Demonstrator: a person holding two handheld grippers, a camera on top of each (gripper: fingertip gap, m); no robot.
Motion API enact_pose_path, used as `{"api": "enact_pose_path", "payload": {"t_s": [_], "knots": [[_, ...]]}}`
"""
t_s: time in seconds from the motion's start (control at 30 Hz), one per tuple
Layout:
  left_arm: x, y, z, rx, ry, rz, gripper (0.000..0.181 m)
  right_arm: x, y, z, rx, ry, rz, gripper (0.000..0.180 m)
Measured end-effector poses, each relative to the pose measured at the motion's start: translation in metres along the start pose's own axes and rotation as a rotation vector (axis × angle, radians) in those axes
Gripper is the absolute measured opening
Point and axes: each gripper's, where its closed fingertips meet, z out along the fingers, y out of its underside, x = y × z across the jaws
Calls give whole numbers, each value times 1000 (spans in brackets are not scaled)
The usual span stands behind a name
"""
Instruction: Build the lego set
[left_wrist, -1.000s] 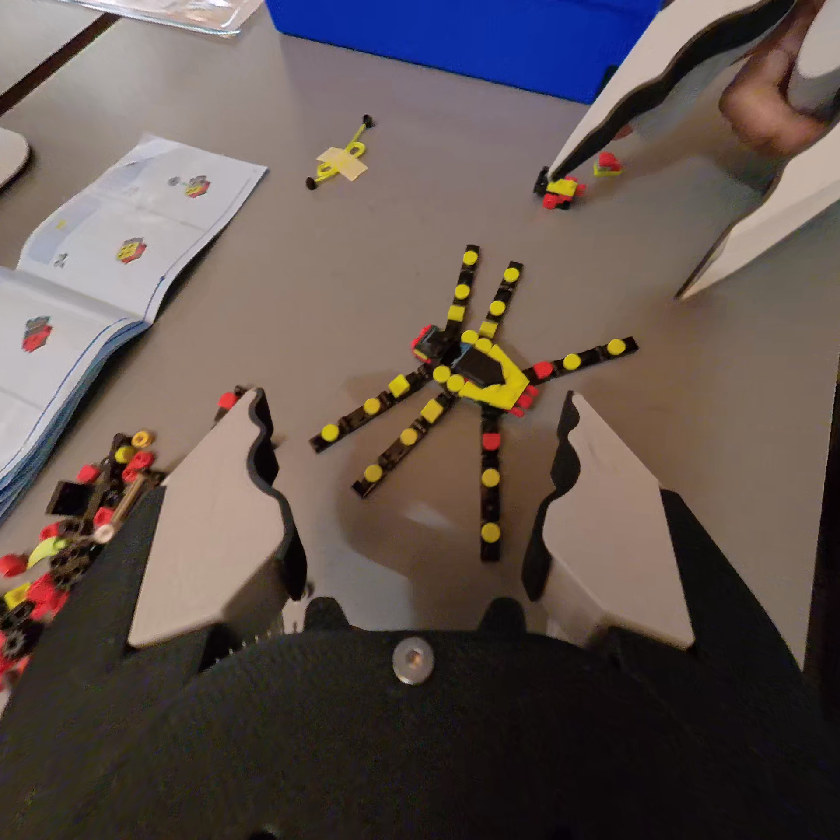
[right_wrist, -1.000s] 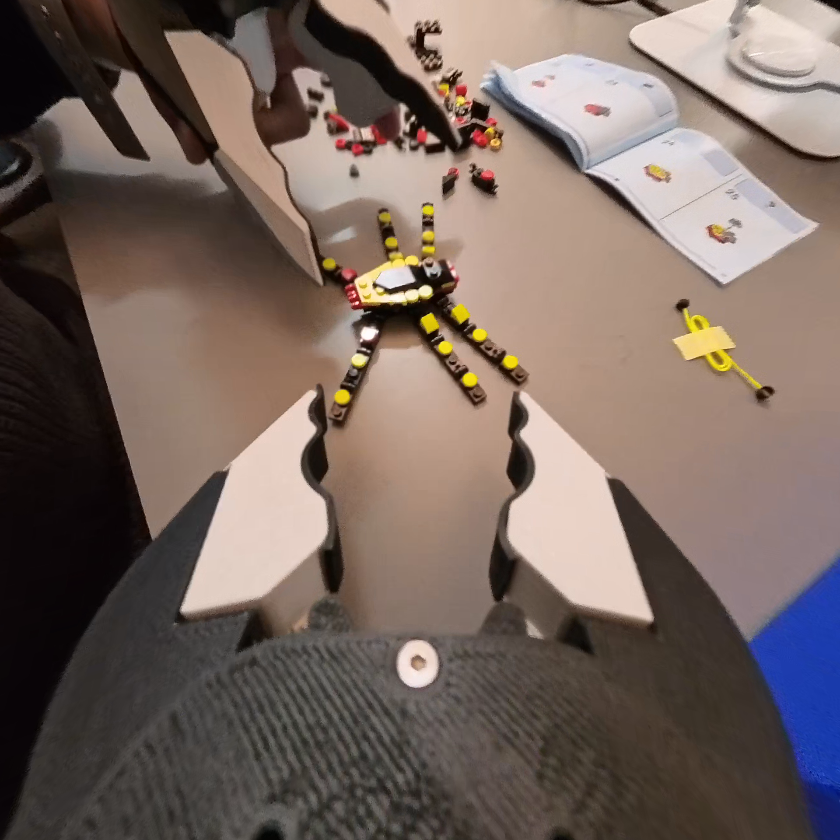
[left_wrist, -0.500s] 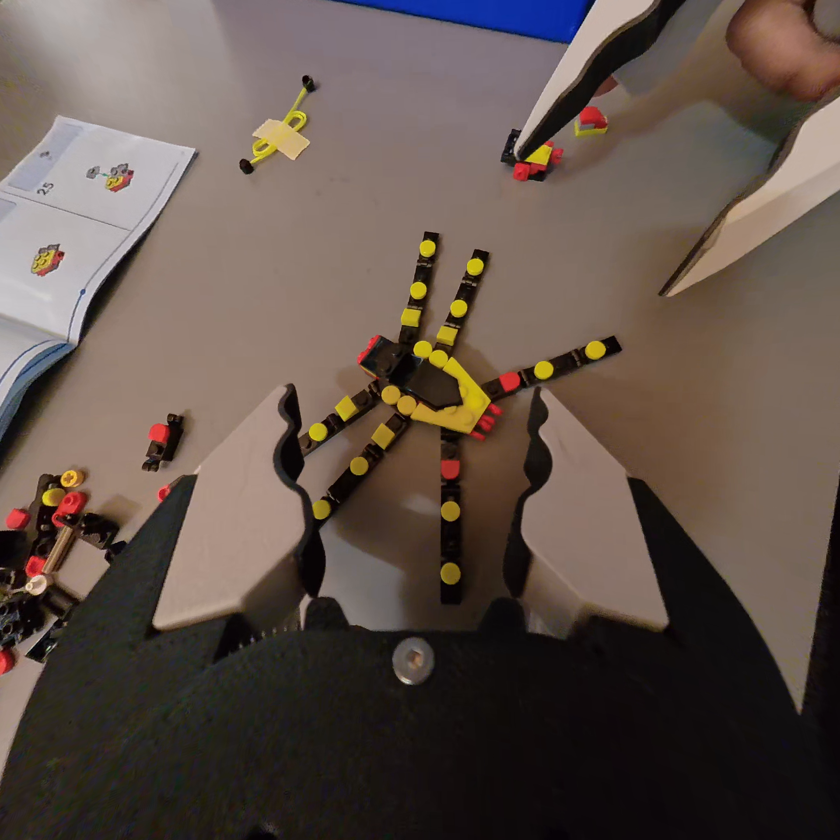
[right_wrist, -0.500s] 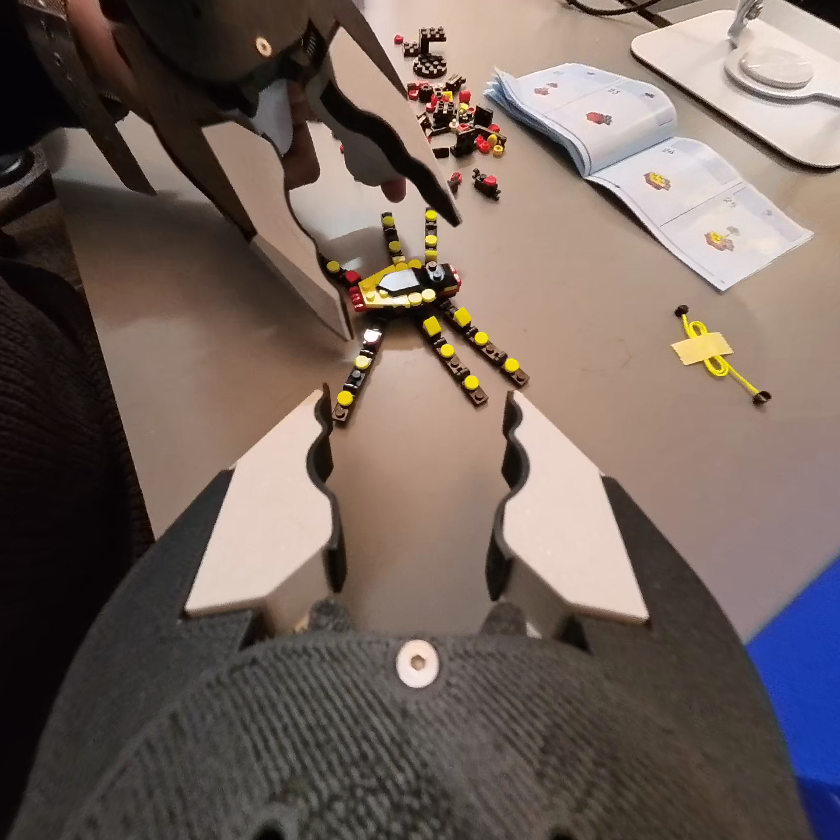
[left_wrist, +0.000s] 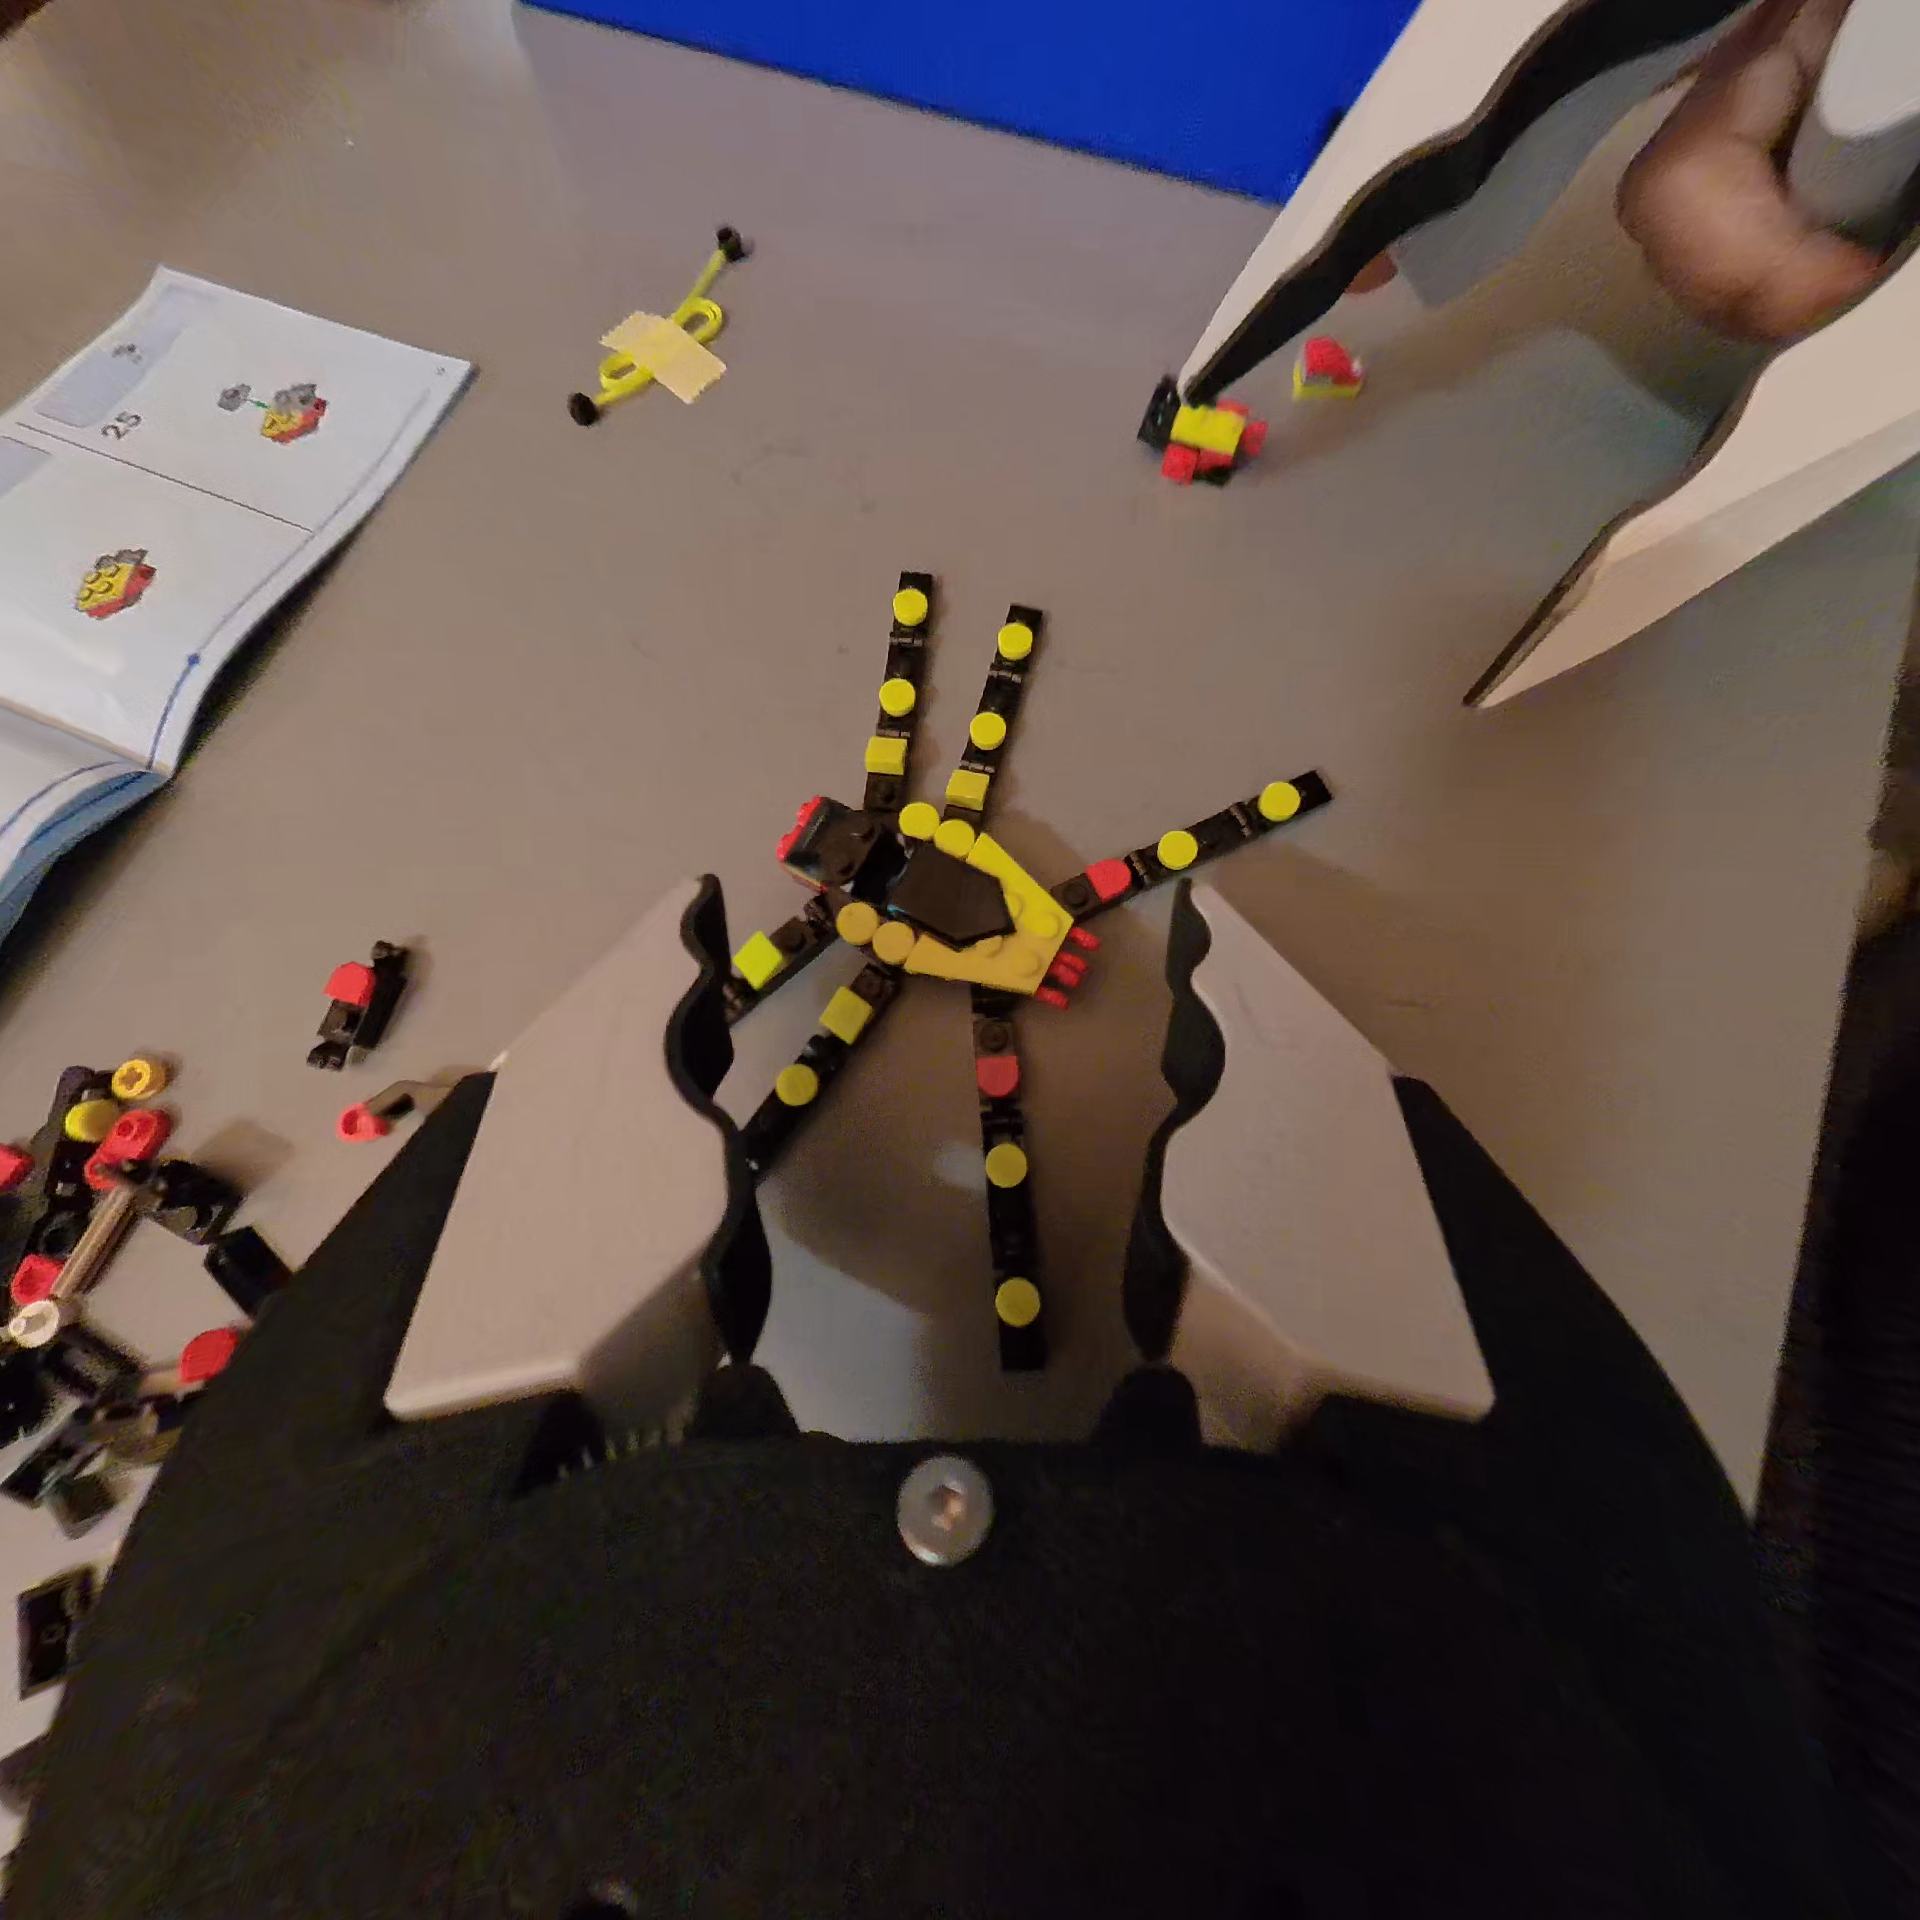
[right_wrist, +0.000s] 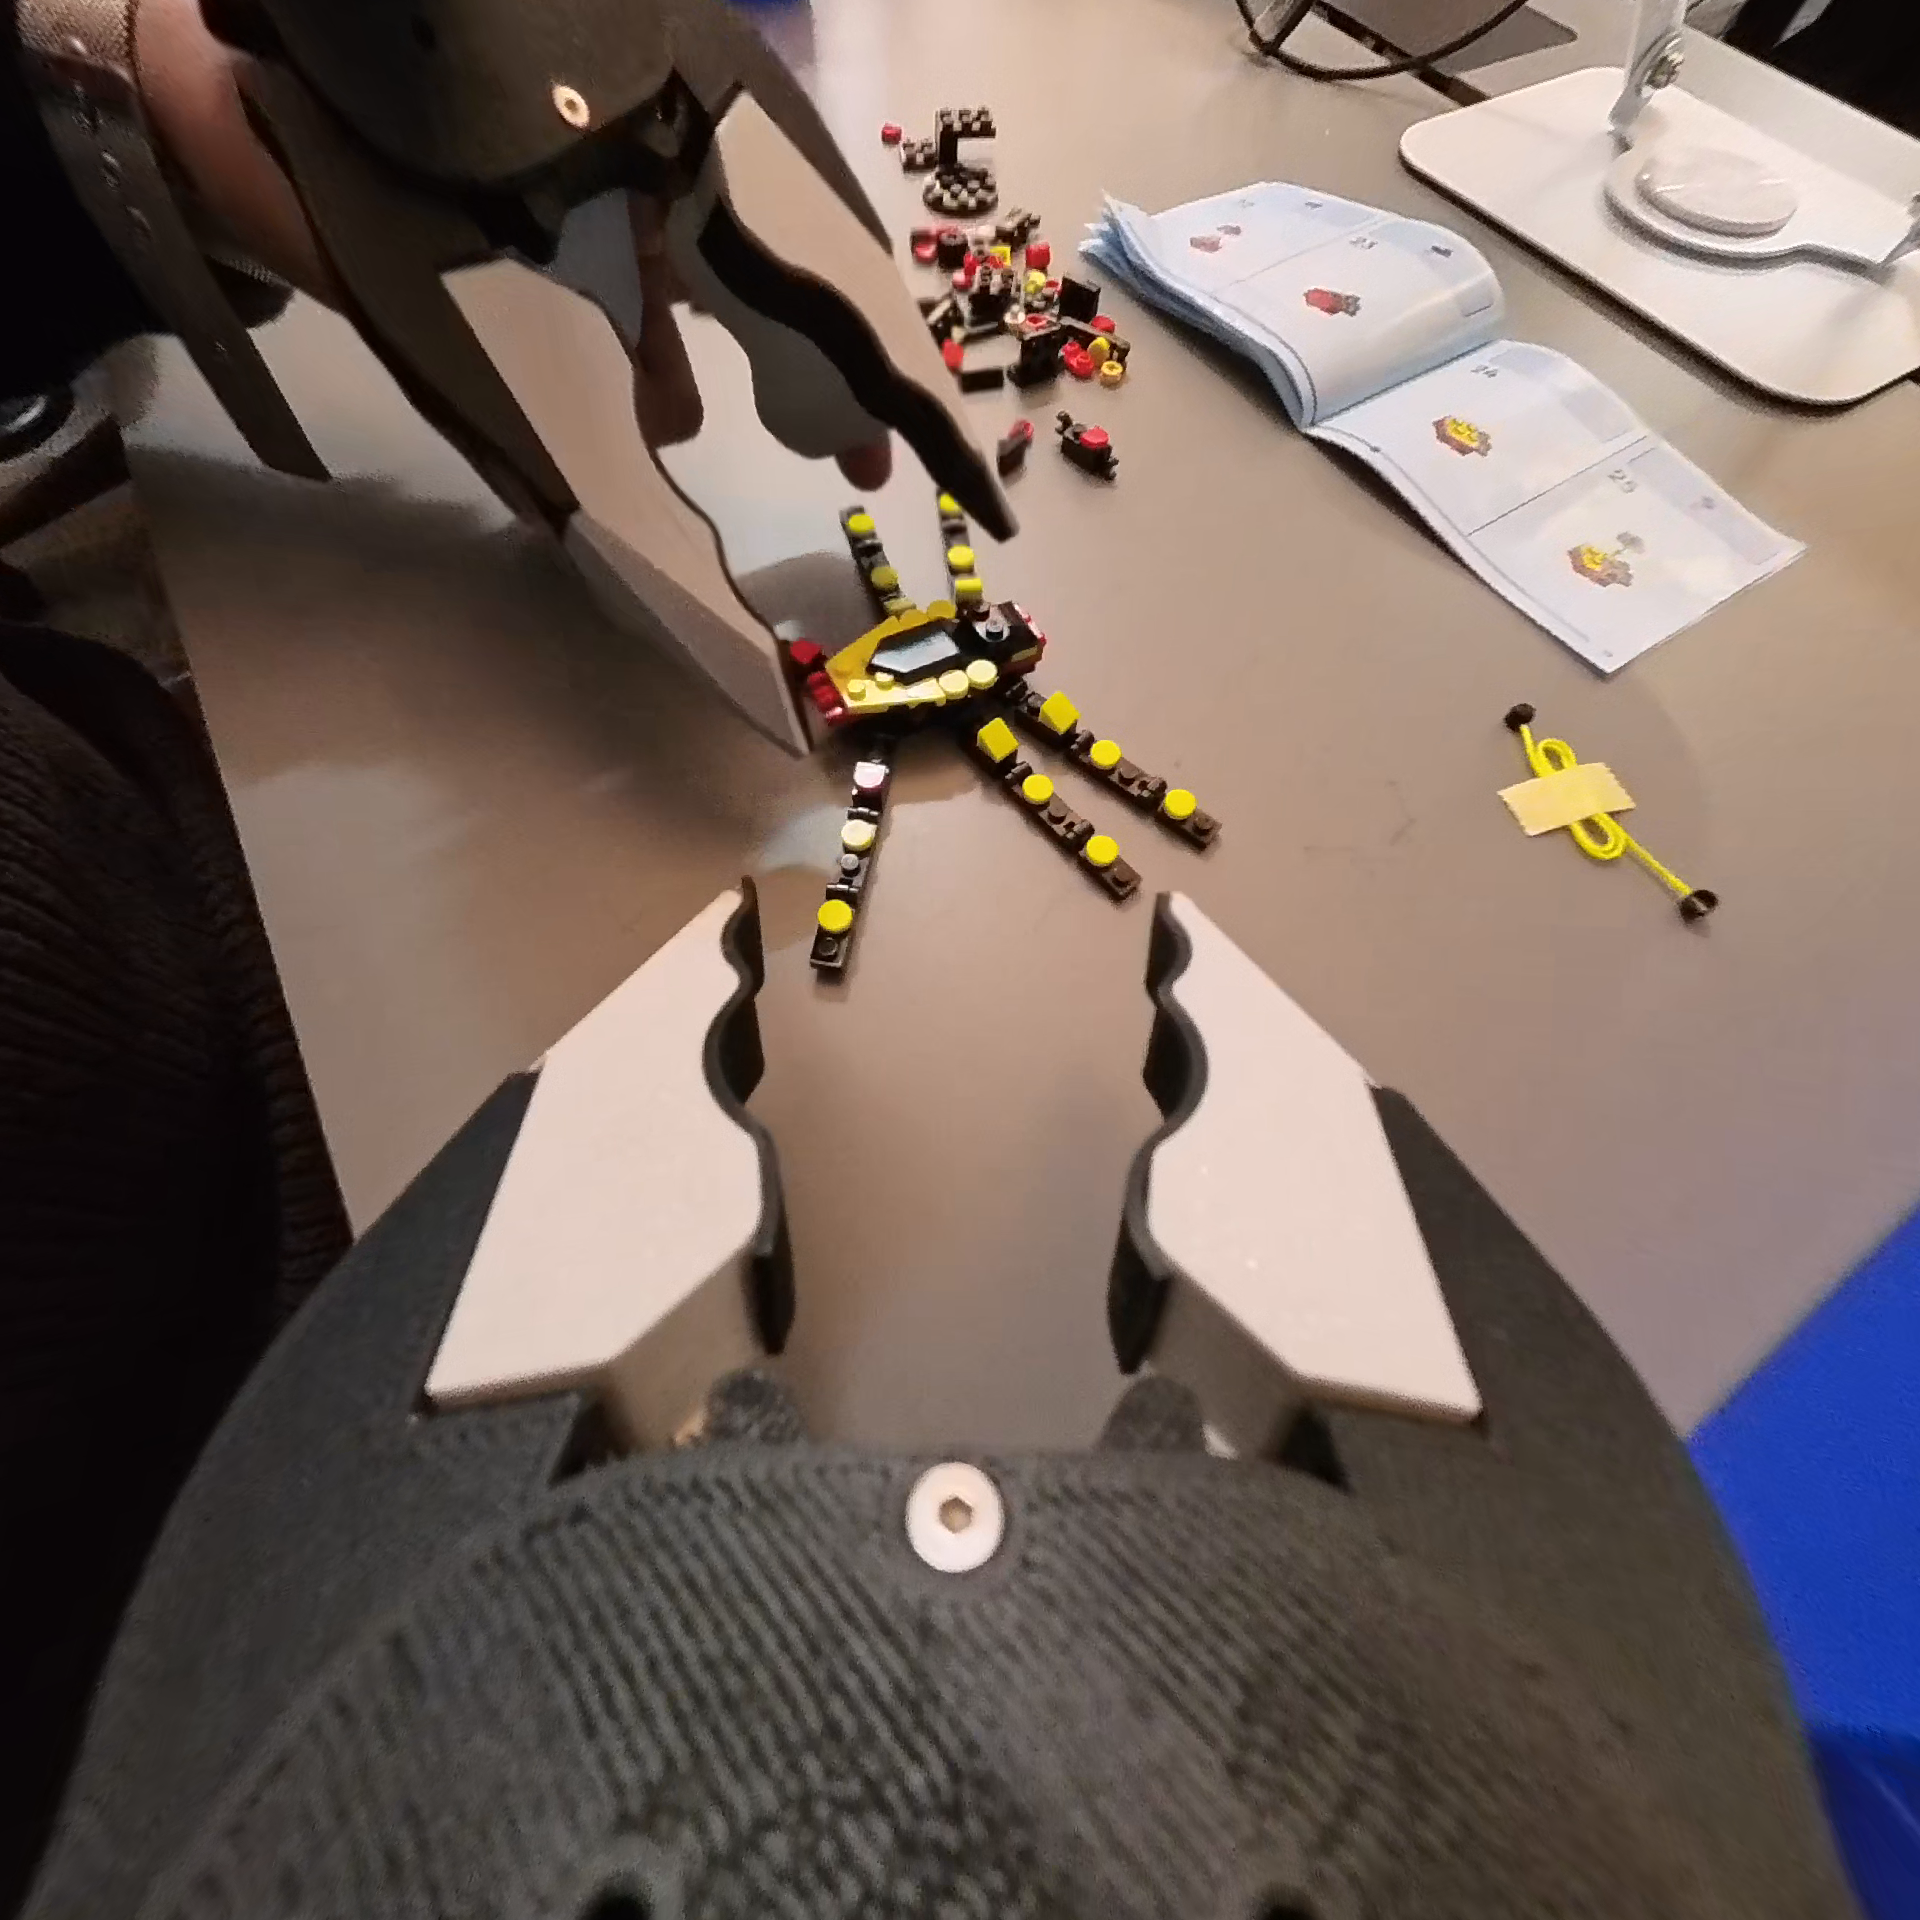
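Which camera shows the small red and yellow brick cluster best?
The left wrist view: the small red and yellow brick cluster sits in the open beyond the spider model, at a fingertip of the right gripper. The right wrist view doesn't show it at all.

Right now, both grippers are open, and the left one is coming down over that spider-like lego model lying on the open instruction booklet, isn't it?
Not quite. The spider model lies on the bare grey table, not on the instruction booklet, which sits apart, as the left wrist view shows. The rest holds: the left gripper and right gripper are both open.
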Motion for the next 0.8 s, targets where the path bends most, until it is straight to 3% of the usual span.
{"api": "enact_pose_path", "payload": {"t_s": [0.2, 0.37, 0.53, 0.8], "knots": [[-43, -9, -38, 162, -22, -166, 92, 11, 2, -7, 17, 29, 46, 86], [-86, 2, -53, 211, -136, -263, 117, 17, 5, -12, -9, 75, 73, 109], [-113, 22, -58, 153, -240, -267, 128, 21, 14, -20, -37, 121, 79, 111], [-119, 17, -64, 221, -211, -331, 128, 27, 29, -15, -95, 131, 91, 108]]}}
